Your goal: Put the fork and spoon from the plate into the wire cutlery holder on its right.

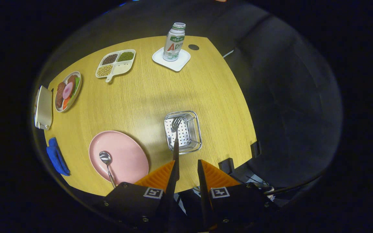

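The metal fork [175, 136] stands with its tines inside the wire cutlery holder [193, 146], and its handle rises toward me along the inner edge of my left finger [160, 176]. My gripper [187, 163] hovers above the holder's near side. Its jaws are apart and the right finger is off the fork, so it is open. Left of the holder, the spoon [106, 161] lies on the pink plate [126, 155] with its bowl away from me.
On the yellow wooden table [147, 94], a bottle [174, 42] stands on a white coaster at the far side. Left of them are a divided tray of beans [116, 64], a plate of food [67, 91], a white container [43, 108] and a blue cloth [57, 157].
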Demonstrator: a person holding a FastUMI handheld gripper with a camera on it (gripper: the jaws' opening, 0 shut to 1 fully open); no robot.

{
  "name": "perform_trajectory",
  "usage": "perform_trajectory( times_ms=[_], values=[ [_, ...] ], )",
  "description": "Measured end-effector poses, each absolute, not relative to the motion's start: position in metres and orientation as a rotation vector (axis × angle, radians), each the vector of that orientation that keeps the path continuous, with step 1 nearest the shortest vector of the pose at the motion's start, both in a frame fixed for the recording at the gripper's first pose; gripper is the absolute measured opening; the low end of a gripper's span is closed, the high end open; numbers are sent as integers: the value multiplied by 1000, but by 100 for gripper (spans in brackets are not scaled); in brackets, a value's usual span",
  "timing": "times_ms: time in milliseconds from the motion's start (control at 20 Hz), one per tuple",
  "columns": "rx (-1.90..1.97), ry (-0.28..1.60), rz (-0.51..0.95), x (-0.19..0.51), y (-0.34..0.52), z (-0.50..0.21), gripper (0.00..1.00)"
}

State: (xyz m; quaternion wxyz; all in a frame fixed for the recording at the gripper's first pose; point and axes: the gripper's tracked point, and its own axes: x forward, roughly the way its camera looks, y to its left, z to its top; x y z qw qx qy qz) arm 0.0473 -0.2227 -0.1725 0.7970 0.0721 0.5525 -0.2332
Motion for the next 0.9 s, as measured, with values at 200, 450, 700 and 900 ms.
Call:
perform_trajectory(
  times_ms=[200,450,700,900],
  values=[
    [158,1094,-529,37,-205,-151,39],
    [89,881,-545,44,-182,-110,39],
    [40,627,-518,67,-140,-76,39],
    [-9,547,-410,81,-84,-82,39]
  ],
)
